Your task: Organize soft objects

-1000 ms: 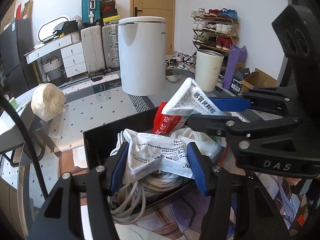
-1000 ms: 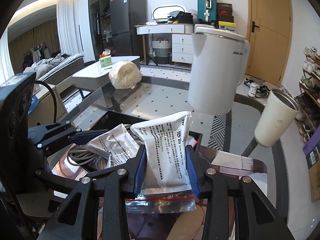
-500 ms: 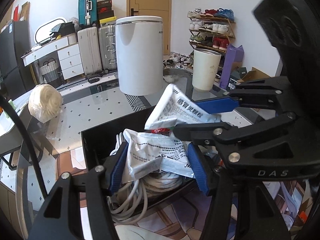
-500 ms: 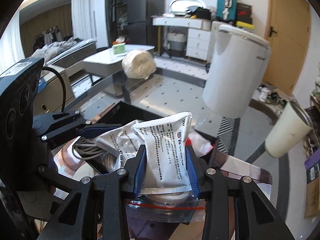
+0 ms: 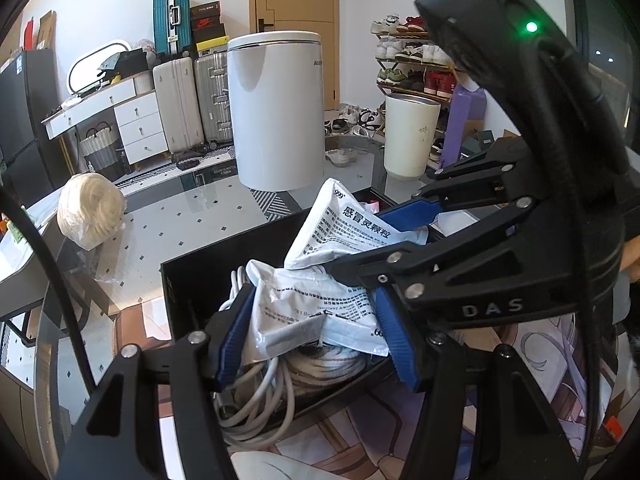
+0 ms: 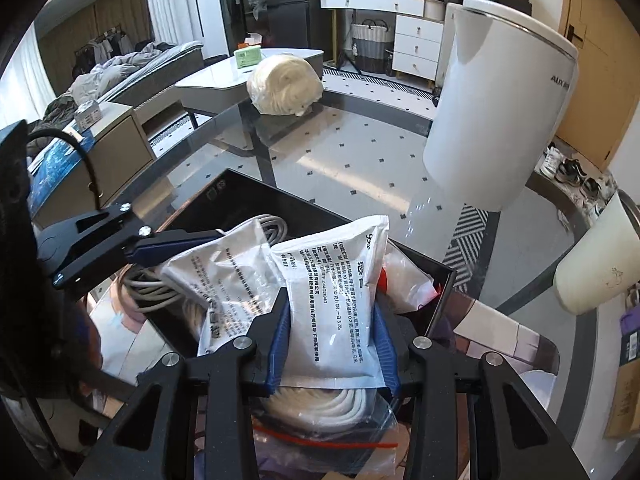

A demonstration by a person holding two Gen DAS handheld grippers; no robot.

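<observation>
A: Where are the soft packets at this moment?

B: Both are over the black box (image 5: 208,264) in the lower middle of each frame. The right gripper (image 6: 332,344) is pinching one white sachet (image 6: 340,300), which stands upright between its blue pads. The second sachet (image 5: 316,312) lies crumpled on the coiled white cable (image 5: 256,396) inside the box.

A: And the left gripper?

B: The left gripper (image 5: 316,340) is spread around the second sachet. Its blue pads stand at both edges of the packet, but if they press on it or only frame it cannot be told for sure; it looks more like resting free.

A: Which step is in hand, then?

B: It seems the placing step: the right gripper brings its sachet down into the box, beside the one that is already there. A clear zip bag (image 6: 320,436) with a red strip lies under it, at the bottom of the right wrist view.

A: What does the next move call for?

B: Probably to lower the sachet a little more, then to let the pads apart so it falls flat. The two grippers are close together, so the right one should keep clear of the left.
</observation>
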